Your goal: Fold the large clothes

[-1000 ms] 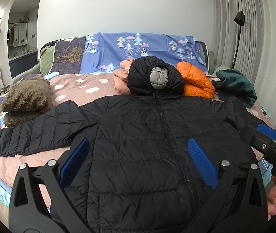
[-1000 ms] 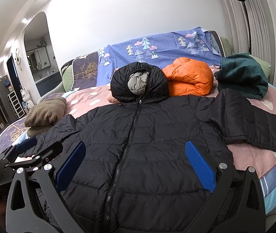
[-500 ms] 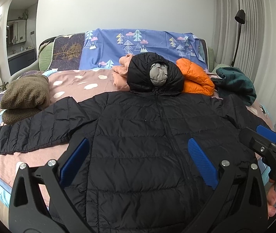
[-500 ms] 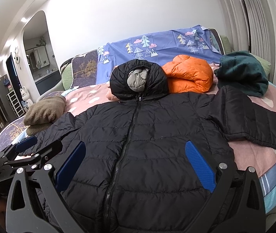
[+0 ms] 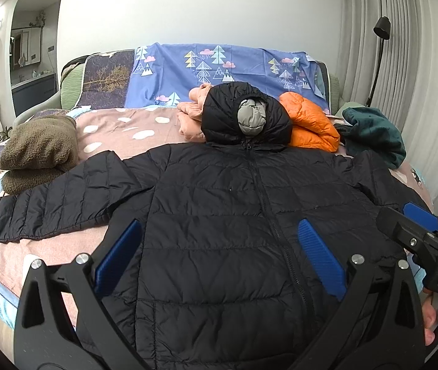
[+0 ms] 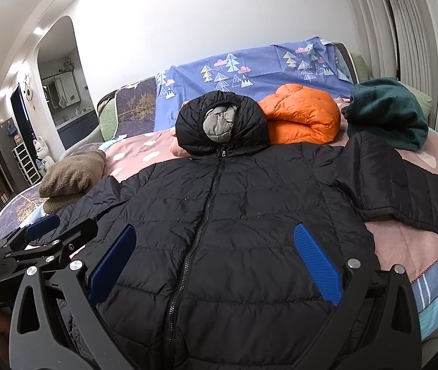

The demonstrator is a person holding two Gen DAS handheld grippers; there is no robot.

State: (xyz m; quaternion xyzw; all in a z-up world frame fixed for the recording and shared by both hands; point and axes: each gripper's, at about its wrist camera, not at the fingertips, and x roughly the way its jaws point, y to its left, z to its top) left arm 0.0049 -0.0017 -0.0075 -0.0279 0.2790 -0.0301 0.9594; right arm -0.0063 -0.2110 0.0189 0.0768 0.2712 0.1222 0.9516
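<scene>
A black hooded puffer jacket point(image 5: 219, 215) lies flat and zipped on the bed, front up, both sleeves spread out; it also shows in the right wrist view point(image 6: 234, 215). Its hood point(image 5: 246, 117) rests toward the headboard. My left gripper point(image 5: 219, 256) is open and empty, held over the jacket's lower body. My right gripper point(image 6: 216, 262) is open and empty over the hem area. Each gripper shows at the edge of the other's view: the right gripper point(image 5: 425, 240) and the left gripper point(image 6: 43, 243).
A pink spotted bedsheet point(image 5: 120, 129) covers the bed. An orange puffer jacket point(image 5: 308, 123), a pink garment point(image 5: 191, 114), a dark green garment point(image 5: 376, 132) and a brown fleece bundle point(image 5: 40, 151) lie near the headboard. A floor lamp point(image 5: 379, 46) stands by the curtains.
Both views have shifted slightly forward over the jacket. The jacket lies as before and both grippers stay open.
</scene>
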